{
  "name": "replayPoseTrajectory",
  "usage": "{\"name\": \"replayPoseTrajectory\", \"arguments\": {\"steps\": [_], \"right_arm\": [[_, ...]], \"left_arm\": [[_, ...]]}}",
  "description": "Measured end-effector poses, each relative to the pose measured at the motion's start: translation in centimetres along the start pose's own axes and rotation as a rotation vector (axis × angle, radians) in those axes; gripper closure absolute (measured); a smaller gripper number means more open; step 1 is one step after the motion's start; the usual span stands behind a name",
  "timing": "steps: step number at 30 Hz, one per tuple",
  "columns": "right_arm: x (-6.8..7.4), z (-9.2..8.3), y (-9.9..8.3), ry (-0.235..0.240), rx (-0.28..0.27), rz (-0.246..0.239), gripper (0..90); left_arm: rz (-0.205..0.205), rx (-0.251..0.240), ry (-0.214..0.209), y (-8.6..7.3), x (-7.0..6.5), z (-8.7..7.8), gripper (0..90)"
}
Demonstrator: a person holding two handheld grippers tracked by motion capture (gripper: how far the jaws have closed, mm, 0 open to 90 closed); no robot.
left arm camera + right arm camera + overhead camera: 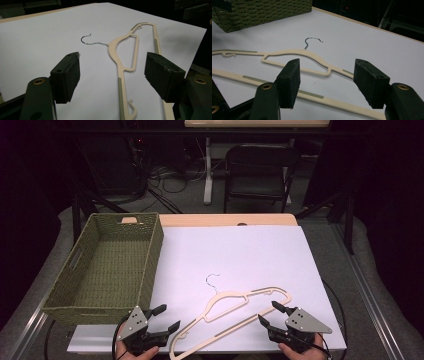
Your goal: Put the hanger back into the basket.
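Both claws — left claw (167, 318), right claw (267, 314) — gape empty beside the hanger (235, 315); we judge a square, low approach onto its flat bar steadies the grasp.

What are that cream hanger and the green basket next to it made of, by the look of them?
The hanger looks like moulded matte plastic, cream, with grey-green grip strips, probably rubbery, along its bars. Its hook is thin shiny wire, likely steel. The basket looks woven from olive-green cord or paper rope, judging by its coarse ribbed weave; the exact fibre can't be told.
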State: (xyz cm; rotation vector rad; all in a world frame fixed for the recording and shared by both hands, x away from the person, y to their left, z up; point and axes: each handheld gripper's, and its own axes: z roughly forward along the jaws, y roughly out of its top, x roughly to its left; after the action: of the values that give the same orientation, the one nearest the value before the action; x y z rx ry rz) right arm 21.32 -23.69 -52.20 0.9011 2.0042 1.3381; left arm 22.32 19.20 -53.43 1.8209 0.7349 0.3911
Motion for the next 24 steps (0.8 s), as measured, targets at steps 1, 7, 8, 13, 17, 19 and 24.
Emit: {"name": "replayPoseTrajectory", "arguments": {"steps": [1, 7, 8, 13, 17, 19, 24], "right_arm": [[-0.1, 0.0, 0.0, 0.002, 0.004, 0.0, 38.4], [-0.2, -0.1, 0.1, -0.018, 0.011, -0.009, 39.6], [-0.2, -0.1, 0.1, -0.021, 0.001, -0.01, 40.5], [-0.5, -0.1, 0.6, -0.011, 0.03, -0.038, 42.0], [-0.8, -0.1, 1.5, 0.001, 0.045, -0.084, 43.8], [-1.3, -0.1, 2.0, -0.001, 0.067, -0.072, 43.8], [-2.7, 0.4, 3.5, 0.036, 0.129, -0.072, 46.3]], "left_arm": [[0.0, 0.0, 0.0, 0.0, 0.0, 0.0, 29.0], [0.0, 0.001, 0.002, 0.0, -0.1, -0.1, 29.0], [0.003, -0.001, 0.002, 0.0, -0.1, -0.1, 29.0], [0.008, 0.001, 0.003, 0.1, -0.2, 0.0, 29.0], [0.007, -0.001, 0.009, 0.2, -0.2, 0.0, 29.1], [0.003, -0.003, 0.015, 0.2, -0.1, -0.1, 29.1], [0.001, 0.0, 0.013, 0.2, -0.1, -0.1, 29.1]]}}
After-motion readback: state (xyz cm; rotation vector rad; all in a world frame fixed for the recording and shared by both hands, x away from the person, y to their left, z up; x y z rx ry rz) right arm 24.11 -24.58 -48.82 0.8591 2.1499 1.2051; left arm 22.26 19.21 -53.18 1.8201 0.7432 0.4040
